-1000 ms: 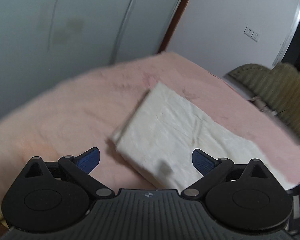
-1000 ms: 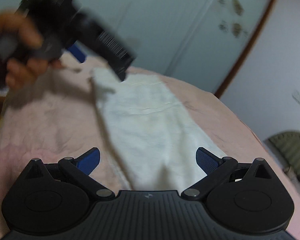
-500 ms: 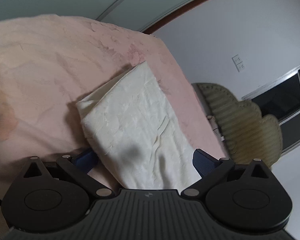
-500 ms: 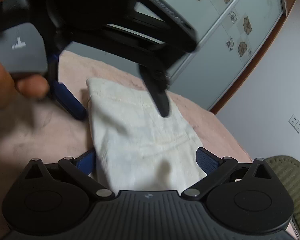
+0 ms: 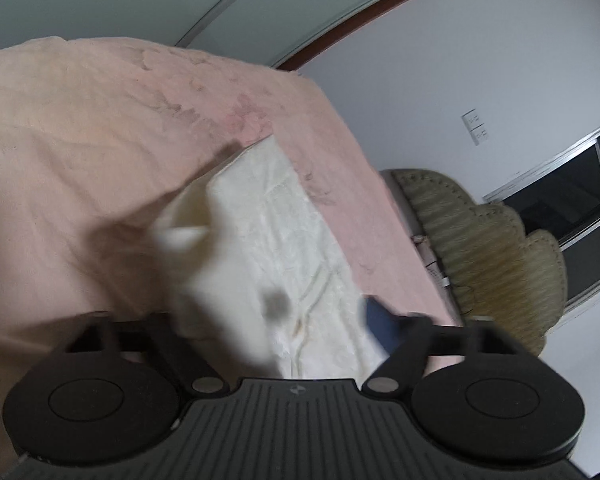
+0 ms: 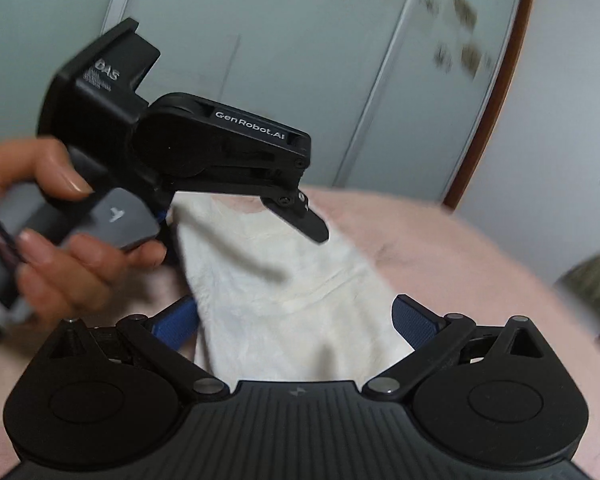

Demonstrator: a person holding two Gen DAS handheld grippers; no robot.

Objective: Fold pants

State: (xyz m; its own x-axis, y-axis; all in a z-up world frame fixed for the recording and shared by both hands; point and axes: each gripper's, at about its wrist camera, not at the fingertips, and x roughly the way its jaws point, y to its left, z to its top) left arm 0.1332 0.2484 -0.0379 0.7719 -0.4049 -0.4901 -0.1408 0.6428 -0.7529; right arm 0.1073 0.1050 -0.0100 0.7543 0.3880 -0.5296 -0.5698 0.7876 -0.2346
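We have the pants (image 5: 284, 264), already folded into a long cream strip, lying on the pink bed (image 5: 80, 128), which serves as our landmark. They sit near the bed's edge on the side of the wicker chair (image 5: 484, 248). Our left hand-held gripper (image 5: 276, 316) has just been closing around the near end of the strip, cloth between its jaws and one corner lifting off the bed, likely so we can carry that end over for the next fold; whether the pads already pinch is lost in blur. Our right hand-held gripper (image 6: 296, 320) stands open astride the strip's other end, not pressing, ready to take hold. A hand (image 6: 56, 236) grips the left tool's handle above the bed.
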